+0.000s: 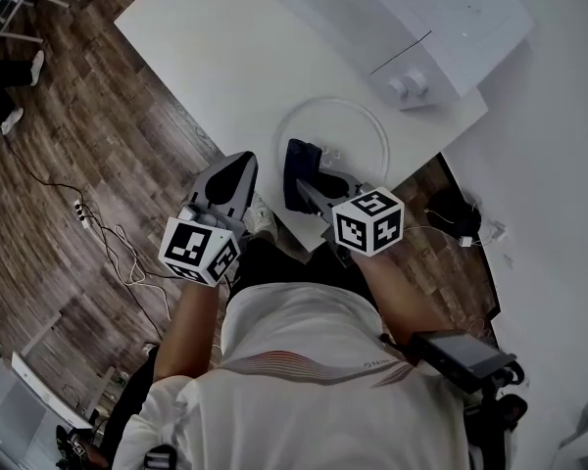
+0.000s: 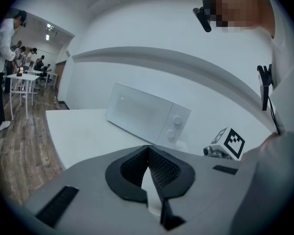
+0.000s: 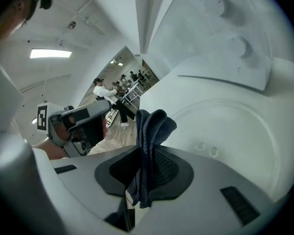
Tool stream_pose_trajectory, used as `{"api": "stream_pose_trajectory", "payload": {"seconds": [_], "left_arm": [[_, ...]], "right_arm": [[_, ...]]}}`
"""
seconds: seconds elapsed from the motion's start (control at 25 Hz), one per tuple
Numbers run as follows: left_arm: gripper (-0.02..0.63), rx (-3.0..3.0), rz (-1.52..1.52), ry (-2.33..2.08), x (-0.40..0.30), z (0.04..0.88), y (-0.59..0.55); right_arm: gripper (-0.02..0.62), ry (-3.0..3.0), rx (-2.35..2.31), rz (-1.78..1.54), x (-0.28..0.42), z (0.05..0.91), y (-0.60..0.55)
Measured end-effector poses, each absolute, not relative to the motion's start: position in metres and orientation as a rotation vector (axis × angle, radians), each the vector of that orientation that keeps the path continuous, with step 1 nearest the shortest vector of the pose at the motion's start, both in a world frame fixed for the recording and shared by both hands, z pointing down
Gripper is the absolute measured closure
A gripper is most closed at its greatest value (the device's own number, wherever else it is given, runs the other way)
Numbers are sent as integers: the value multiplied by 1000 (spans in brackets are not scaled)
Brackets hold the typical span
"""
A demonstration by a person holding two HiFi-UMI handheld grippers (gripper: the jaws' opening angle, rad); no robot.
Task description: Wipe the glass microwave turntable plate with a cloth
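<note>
We see the right gripper [image 3: 146, 155] with both jaws closed on a dark blue cloth [image 3: 154, 124]. The cloth bunches above the pads, and a short tail hangs below them. Beyond it, the glass turntable plate [image 3: 245, 131] lies flat on the white table [image 3: 179, 99]. We cannot tell whether cloth and plate touch. The microwave [image 3: 220, 33], with two knobs, stands behind the plate. The left gripper [image 3: 102, 110] appears at the left.
</note>
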State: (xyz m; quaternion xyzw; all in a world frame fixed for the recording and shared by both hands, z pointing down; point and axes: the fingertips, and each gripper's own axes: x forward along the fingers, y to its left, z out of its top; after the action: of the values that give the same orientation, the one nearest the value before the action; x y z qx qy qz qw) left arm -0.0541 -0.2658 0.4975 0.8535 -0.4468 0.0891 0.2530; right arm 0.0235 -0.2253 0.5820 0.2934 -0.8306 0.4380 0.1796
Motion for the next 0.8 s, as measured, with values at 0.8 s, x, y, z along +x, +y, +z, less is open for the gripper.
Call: {"api": "stream_pose_trajectory", "payload": {"seconds": [0.8], "left_arm": [[595, 2305, 235, -1236, -89, 497, -239]], "right_arm": [[532, -2228, 870, 1319, 20, 617, -211]]}}
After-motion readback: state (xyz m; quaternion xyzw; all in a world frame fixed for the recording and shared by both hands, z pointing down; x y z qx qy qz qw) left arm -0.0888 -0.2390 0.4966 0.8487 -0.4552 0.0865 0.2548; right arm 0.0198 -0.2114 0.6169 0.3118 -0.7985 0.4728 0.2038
